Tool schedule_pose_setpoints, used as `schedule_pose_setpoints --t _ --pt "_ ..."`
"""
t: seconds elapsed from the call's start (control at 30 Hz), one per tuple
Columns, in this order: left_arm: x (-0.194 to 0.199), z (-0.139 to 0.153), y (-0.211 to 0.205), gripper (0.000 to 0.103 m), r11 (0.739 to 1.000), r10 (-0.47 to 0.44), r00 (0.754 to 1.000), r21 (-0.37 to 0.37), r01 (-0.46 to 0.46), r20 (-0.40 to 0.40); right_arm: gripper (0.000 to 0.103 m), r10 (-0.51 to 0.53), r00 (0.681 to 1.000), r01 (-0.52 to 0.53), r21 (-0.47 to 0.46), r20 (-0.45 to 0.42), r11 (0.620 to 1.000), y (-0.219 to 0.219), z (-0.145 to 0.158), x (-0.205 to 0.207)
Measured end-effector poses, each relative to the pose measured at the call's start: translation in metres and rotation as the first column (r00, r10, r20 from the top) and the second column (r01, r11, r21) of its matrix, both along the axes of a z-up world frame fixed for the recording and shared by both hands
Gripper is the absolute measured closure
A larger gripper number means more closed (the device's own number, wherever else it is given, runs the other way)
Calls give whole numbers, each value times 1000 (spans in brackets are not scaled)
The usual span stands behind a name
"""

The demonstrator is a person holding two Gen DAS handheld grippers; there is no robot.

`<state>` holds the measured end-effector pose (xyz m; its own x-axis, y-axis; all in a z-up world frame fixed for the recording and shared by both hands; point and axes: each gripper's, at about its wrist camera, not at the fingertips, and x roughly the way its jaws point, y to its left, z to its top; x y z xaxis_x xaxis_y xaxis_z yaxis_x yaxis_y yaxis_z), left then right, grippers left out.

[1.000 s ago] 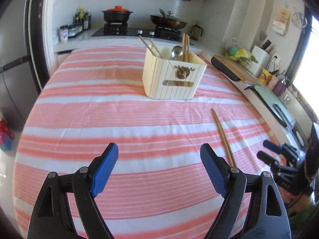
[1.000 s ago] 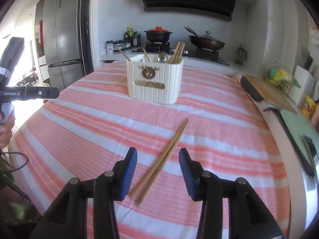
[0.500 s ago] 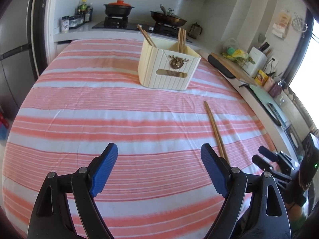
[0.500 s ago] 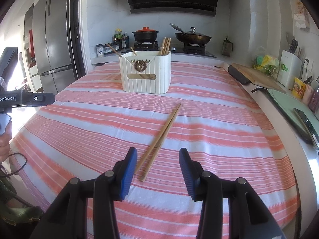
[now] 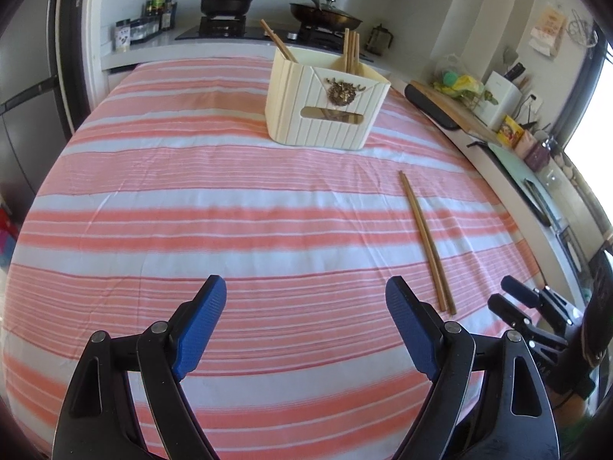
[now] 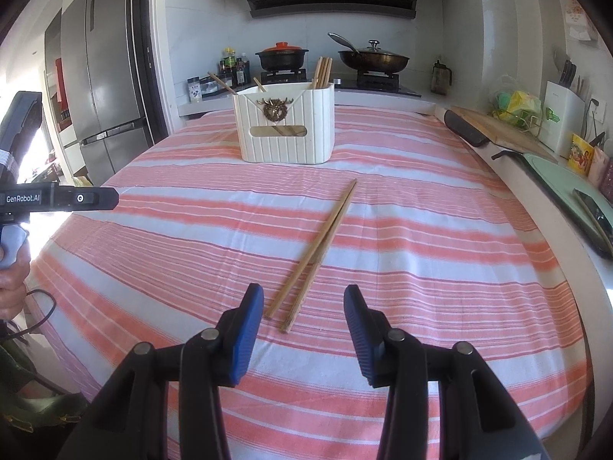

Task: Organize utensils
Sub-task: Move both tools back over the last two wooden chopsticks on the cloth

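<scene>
Left gripper (image 5: 304,320): fingers wide apart, empty. Chopsticks (image 6: 316,253) lie loose on counter (image 6: 440,237), short of holder (image 6: 285,126). Right gripper (image 6: 303,316): fingers half-open, empty, flanking the near tips. Risk: crossed sticks may scissor apart and one slip free.

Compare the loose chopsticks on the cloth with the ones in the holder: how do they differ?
Pose: the loose chopsticks lie flat on the striped tablecloth; the chopsticks in the cream holder stand up or lean.
Place: the loose pair lies just ahead of the open right gripper; the stored ones are behind the holder's wall, only their tops showing.
Grouping: the loose pair splays at the near end; the upright ones are bunched.
Shared: both look like plain light wood.
</scene>
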<state>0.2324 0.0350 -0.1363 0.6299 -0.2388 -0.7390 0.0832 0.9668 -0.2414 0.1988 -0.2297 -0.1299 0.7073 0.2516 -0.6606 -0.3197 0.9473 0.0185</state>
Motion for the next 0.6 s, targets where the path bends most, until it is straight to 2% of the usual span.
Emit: schedule_pose_setpoints --t 0.4,0.47,0.6 --pt "5 -8 -5 17 1000 -1 999 15 2 -40 59 3 1000 -3 7 -10 1000 5 -7 -2" --pt "11 -8 -12 15 1000 -26 999 16 27 -45 59 -11 1000 11 14 -1 1000 2 -6 -3" --pt "24 -7 -38 15 992 -102 993 66 106 -57 59 -57 998 57 35 -6 998 -10 -7 -3"
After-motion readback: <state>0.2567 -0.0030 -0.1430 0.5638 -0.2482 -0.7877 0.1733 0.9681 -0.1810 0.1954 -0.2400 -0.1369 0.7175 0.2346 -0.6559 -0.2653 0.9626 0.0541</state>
